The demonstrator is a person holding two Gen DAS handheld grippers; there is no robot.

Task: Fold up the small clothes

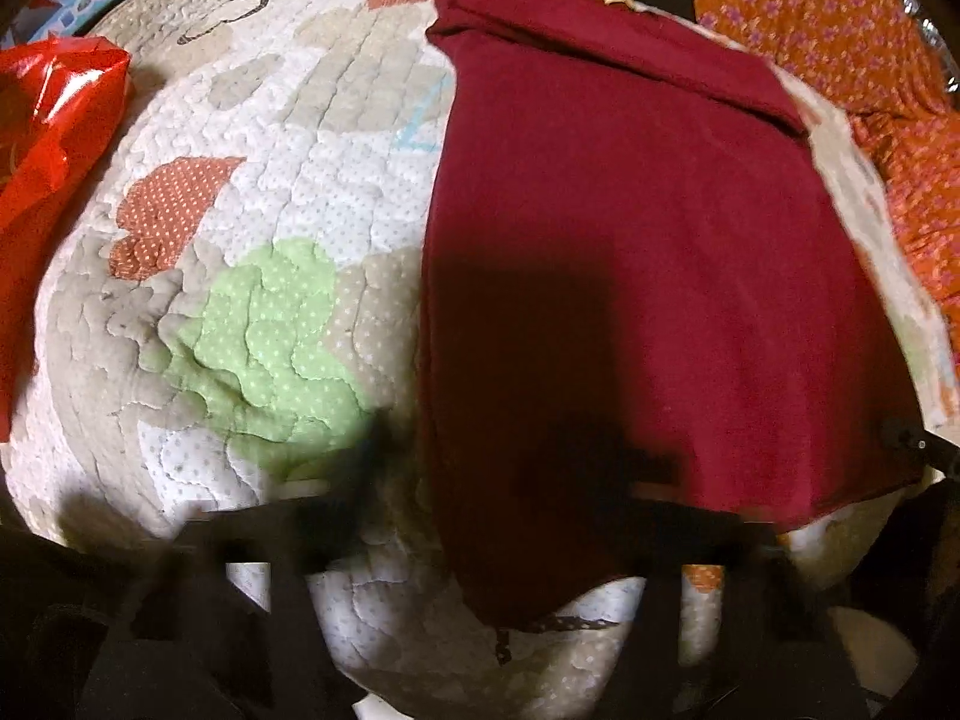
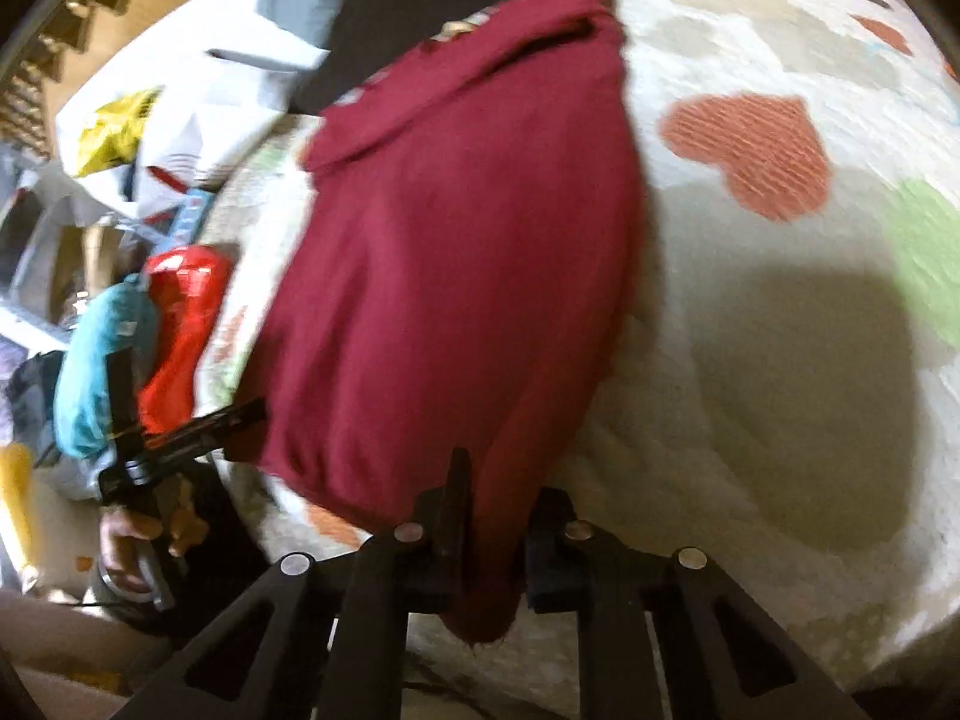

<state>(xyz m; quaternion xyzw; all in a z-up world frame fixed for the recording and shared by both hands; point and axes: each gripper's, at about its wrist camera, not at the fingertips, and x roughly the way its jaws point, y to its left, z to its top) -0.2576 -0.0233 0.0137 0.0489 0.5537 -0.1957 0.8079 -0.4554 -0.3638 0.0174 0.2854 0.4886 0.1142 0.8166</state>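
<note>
From the left wrist, the maroon garment (image 1: 630,252) lies flat on the patchwork quilt (image 1: 252,192), its near corner running down between the nearly closed fingers of the left gripper (image 1: 510,570), pinched, I'd judge, so that corner can be lifted for a fold. From the right wrist, the right gripper (image 2: 492,546) is clamped almost shut on the other near corner, probably so both corners rise together and the cloth stays taut rather than bunching.

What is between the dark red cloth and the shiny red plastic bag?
In the left wrist view, only quilted heart-patterned blanket lies between the dark red cloth and the shiny red plastic bag.
</note>
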